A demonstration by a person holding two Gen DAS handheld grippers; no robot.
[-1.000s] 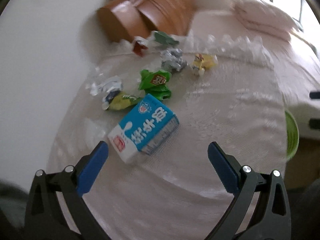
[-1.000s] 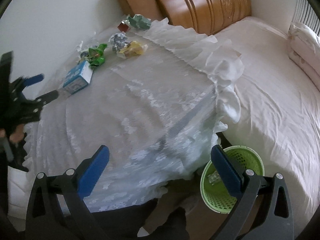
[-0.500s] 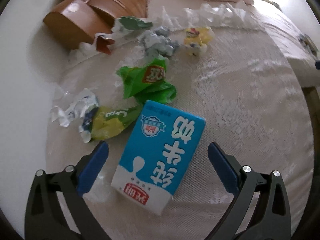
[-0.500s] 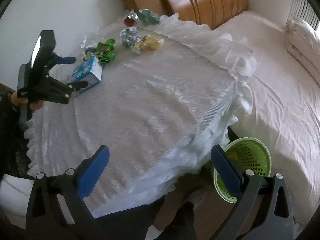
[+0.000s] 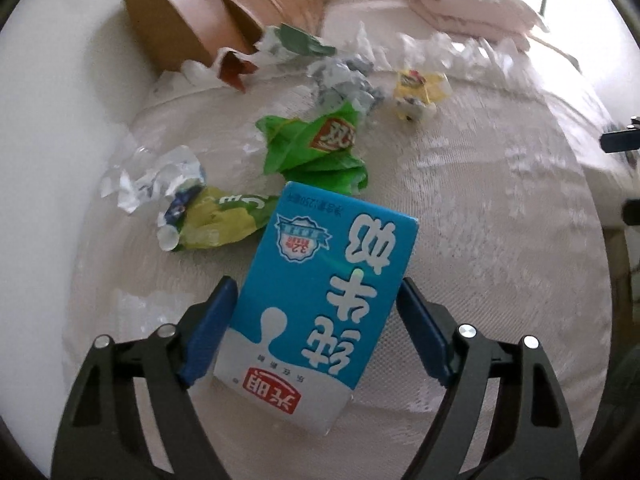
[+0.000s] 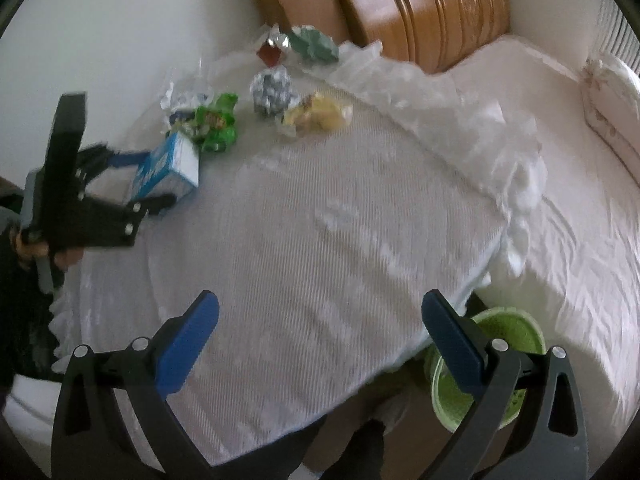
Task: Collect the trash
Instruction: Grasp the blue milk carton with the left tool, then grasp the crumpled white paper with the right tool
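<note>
A blue-and-white milk carton (image 5: 324, 280) lies flat on the lace-covered table (image 5: 500, 248). My left gripper (image 5: 316, 286) straddles it from the near side. Its jaws are closing, and the blue pads (image 5: 212, 328) stand right at the carton's two long sides; I see no squeeze on it. The right wrist view shows the same carton (image 6: 170, 166) between the left gripper's fingers, with a hand on the handle. My right gripper (image 6: 320, 300) hangs open over the table's near edge with nothing between its fingers. A green basket (image 6: 524, 326) stands on the floor below it, to the right.
Beyond the carton lie a green wrapper (image 5: 316, 148), a yellow-green wrapper (image 5: 216, 220), crumpled clear plastic (image 5: 156, 176), grey foil (image 5: 344, 84), a yellow wrapper (image 5: 420, 88) and a green-white bag (image 5: 296, 44). A wooden headboard (image 6: 420, 12) and a bed (image 6: 580, 200) lie behind and right.
My left gripper came down and forward until the carton lay between its fingers, and its jaws narrowed onto the carton's sides. My right gripper drifted over the table, still open.
</note>
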